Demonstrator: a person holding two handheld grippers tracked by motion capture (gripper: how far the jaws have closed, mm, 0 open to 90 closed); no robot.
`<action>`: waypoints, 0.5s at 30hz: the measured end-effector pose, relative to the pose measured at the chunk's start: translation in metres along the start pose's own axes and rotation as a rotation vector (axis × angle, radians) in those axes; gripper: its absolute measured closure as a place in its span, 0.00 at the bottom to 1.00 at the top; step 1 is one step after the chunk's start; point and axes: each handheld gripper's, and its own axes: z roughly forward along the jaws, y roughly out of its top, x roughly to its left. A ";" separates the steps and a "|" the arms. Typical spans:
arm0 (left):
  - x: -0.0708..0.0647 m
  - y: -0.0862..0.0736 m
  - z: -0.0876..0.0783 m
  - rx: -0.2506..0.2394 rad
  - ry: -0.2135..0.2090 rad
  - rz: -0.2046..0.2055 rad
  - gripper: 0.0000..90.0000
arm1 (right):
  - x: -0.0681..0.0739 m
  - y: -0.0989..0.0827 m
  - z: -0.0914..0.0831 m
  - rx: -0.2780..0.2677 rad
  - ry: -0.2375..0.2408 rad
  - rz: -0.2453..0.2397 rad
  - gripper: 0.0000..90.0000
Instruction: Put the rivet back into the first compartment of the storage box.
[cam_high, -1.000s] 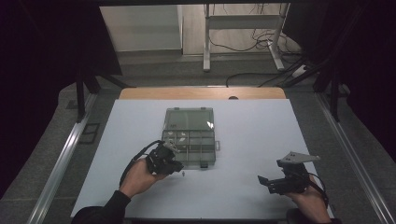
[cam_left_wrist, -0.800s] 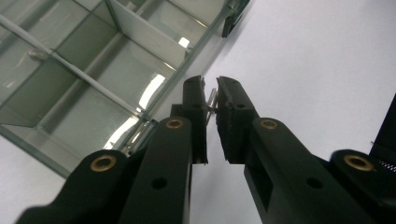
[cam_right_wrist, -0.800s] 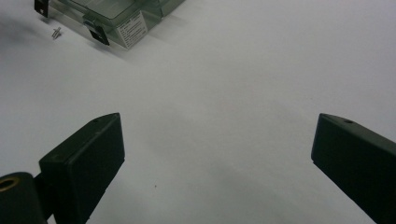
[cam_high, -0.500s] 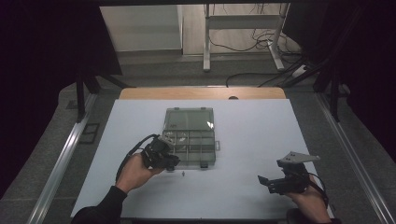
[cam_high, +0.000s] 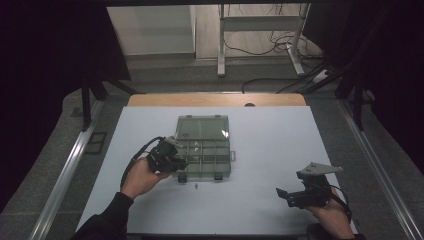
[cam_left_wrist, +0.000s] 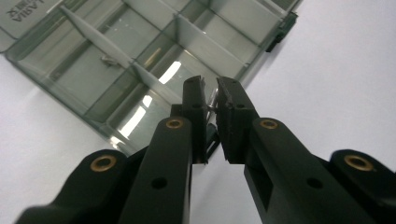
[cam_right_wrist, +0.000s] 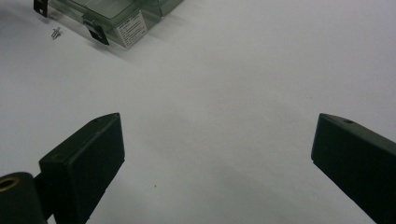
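White tabletop (cam_high: 260, 200), dark room around it. Left gripper (cam_left_wrist: 211, 93) nearly clenched, pinching a small metal screw (cam_left_wrist: 212, 103) between its pads, tips held over the near edge of the box (cam_high: 202, 148). Box is clear smoky plastic, lid open and lying flat behind it, tray split by dividers, 2 black latches on the front. 1 loose screw (cam_high: 195, 186) lies on the table just in front. Right gripper (cam_right_wrist: 215, 154) jaws wide apart, holding nothing, well apart from the box
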 end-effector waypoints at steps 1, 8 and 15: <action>0.001 0.000 0.000 -0.001 0.002 -0.003 0.92 | 0.000 0.000 0.000 0.000 0.000 0.000 0.03; 0.010 0.003 -0.002 -0.005 0.017 -0.018 0.92 | 0.000 0.000 0.000 0.000 0.000 -0.001 0.03; 0.018 0.009 -0.003 -0.011 0.033 -0.025 0.92 | 0.000 0.000 0.000 0.001 0.001 -0.001 0.03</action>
